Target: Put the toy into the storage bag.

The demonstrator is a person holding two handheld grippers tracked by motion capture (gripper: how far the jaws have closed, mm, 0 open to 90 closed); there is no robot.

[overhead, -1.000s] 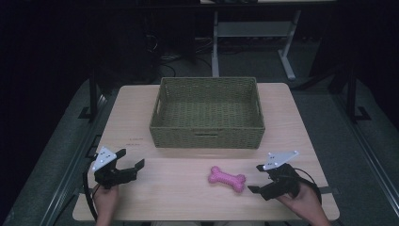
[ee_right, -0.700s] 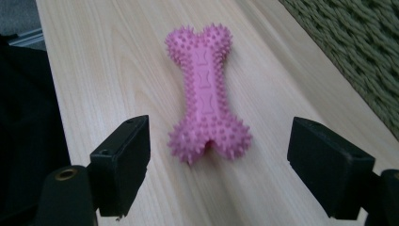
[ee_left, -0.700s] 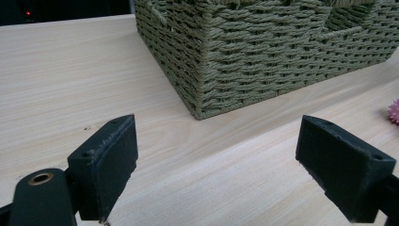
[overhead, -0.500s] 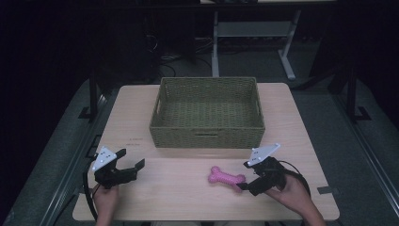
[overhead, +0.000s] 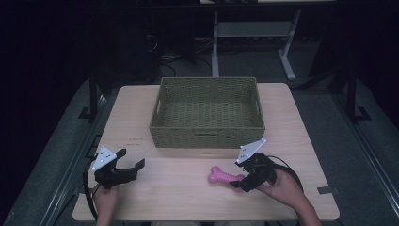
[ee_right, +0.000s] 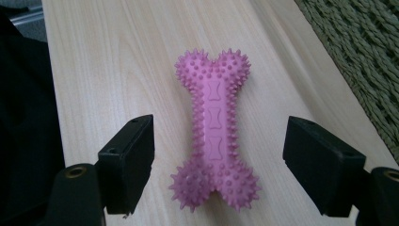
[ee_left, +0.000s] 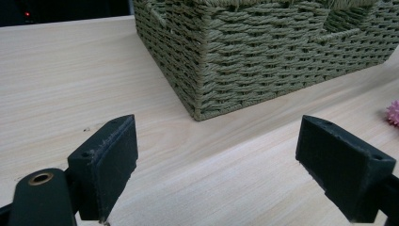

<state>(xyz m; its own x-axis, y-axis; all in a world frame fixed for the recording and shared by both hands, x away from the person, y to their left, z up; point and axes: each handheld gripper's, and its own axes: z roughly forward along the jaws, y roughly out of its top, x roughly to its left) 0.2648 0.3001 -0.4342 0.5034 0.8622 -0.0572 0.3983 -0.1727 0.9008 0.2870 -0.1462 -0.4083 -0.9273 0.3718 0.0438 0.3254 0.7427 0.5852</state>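
**Pink bone toy lies between the spread jaws of the right gripper**

The pink bone toy (overhead: 226,176) lies flat on the wooden table (overhead: 188,197), in front of the woven basket (overhead: 207,136) and a little to the right of the table's middle. It is outside the basket, near its front wall but not touching it. In the high view its long axis runs almost left to right along the front edge of the table, only slightly tilted: the left knobby end sits a bit farther from the person, and the right end points toward the right gripper (overhead: 242,182).

In the right gripper view, the toy (ee_right: 214,129) runs straight away from the camera, along the same direction as the jaws. Its near end is between the two black jaws, and its far end points away over the table. The jaws are spread wide, with bare wood on both sides of the toy, so they do not pinch it. The toy has small spikes on its ends and along its edges.

The left gripper (overhead: 126,168) is at the left front part of the table, well apart from the toy. Its jaws are also spread wide and hold nothing. In the left gripper view they face a corner of the basket (ee_left: 263,61).
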